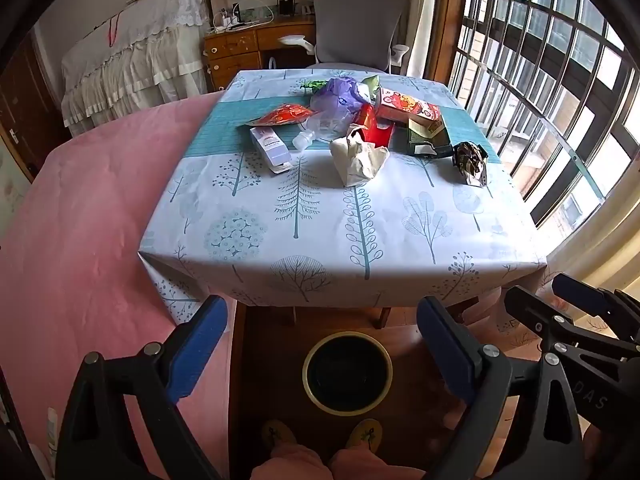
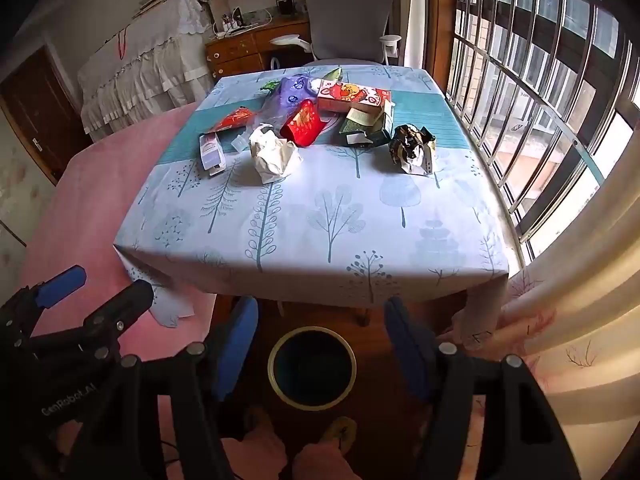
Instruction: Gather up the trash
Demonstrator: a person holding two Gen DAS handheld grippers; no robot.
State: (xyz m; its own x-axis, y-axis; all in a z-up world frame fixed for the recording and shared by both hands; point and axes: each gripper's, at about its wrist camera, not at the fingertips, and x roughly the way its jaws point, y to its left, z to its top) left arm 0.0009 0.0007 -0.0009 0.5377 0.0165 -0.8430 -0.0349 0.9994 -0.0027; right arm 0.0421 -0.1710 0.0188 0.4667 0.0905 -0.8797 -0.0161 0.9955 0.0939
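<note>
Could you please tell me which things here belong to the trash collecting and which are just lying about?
Job: crumpled paper, dark foil wad, purple box, red wrapper, cartoon carton, bin.
Lying about: office chair, wooden desk, pink bedspread.

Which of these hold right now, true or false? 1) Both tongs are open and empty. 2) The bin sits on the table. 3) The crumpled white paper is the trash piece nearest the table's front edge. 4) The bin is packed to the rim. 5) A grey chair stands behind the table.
1) True: the left tongs and right tongs stand wide apart with nothing between them.
2) False: the bin stands on the floor in front of the table.
3) True: the crumpled white paper lies closest to the front edge.
4) False: the bin's inside looks dark, with no trash visible near the rim.
5) True: the grey chair stands at the far side.
</note>
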